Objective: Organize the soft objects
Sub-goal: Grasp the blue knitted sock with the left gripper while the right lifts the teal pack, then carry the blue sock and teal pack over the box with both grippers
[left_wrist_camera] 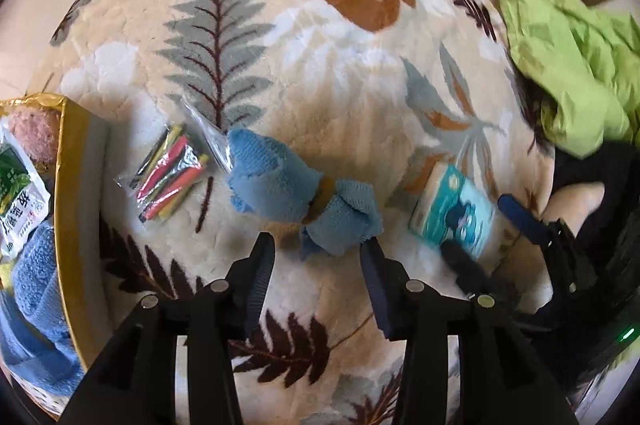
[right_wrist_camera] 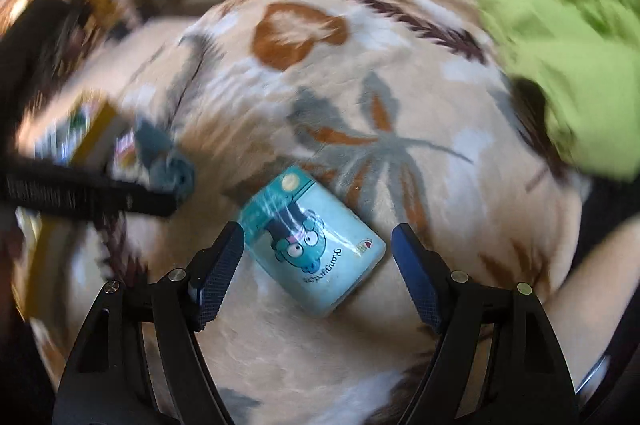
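Your right gripper (right_wrist_camera: 318, 251) is hanging wide open around the teal tissue pack (right_wrist_camera: 314, 245) at lower centre (blurred view); your left gripper (left_wrist_camera: 318, 257) is gaping, empty, just below the blue tied cloth (left_wrist_camera: 298, 197) mid-frame.

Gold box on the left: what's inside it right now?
The gold box holds a blue towel, a green-and-white packet and something pink and fuzzy. Anything beneath them is covered.

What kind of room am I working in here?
Probably a bedroom or living room at home: a plush leaf-patterned fleece blanket covers a soft surface, a crumpled lime-green garment lies on it, beside a gold-rimmed storage box.
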A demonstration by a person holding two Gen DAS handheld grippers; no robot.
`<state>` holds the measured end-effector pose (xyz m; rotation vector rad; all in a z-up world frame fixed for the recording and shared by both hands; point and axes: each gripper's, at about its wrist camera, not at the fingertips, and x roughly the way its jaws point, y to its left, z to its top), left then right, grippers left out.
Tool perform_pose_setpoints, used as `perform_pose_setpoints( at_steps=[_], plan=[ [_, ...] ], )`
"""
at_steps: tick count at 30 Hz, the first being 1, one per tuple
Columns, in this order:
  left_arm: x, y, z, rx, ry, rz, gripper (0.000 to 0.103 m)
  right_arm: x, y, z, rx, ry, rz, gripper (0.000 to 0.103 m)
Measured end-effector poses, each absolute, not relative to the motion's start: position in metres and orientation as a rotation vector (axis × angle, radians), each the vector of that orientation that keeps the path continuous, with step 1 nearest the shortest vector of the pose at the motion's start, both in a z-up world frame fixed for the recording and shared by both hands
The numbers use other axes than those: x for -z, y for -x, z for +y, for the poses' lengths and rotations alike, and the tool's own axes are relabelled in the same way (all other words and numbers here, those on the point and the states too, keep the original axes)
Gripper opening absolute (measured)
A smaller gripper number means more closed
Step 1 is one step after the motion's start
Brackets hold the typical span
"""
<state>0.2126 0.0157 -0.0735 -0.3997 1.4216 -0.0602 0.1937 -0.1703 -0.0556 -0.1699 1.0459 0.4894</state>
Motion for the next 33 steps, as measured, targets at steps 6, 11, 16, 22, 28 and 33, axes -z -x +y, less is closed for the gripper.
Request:
perform_pose_setpoints(
  at_steps=[6,11,16,22,28,33],
  plan=[
    [0.063,-0.221,0.020,0.049,0.477,1.374,0.044,0.068,-0.207,-0.156,-0.571,0.328,1.031,0.077],
    [0.058,-0.227,0.027,0.033,0.531,1.345,0.055,0.079,-0.211,-0.150,-0.623,0.306,1.064,0.076],
    [0.073,-0.236,0.025,-0.015,0.576,1.350,0.055,0.075,-0.201,-0.154,-0.579,0.253,1.068,0.051],
    [0.082,-0.239,0.013,-0.048,0.542,1.352,0.053,0.073,-0.187,-0.162,-0.538,0.159,1.095,0.028],
    [0.076,-0.232,0.007,-0.031,0.463,1.363,0.020,0.076,-0.183,-0.181,-0.513,-0.009,1.129,0.022],
    [0.066,-0.207,0.007,0.011,0.412,1.370,0.020,0.076,-0.169,-0.195,-0.499,-0.157,1.152,0.022]
  ],
)
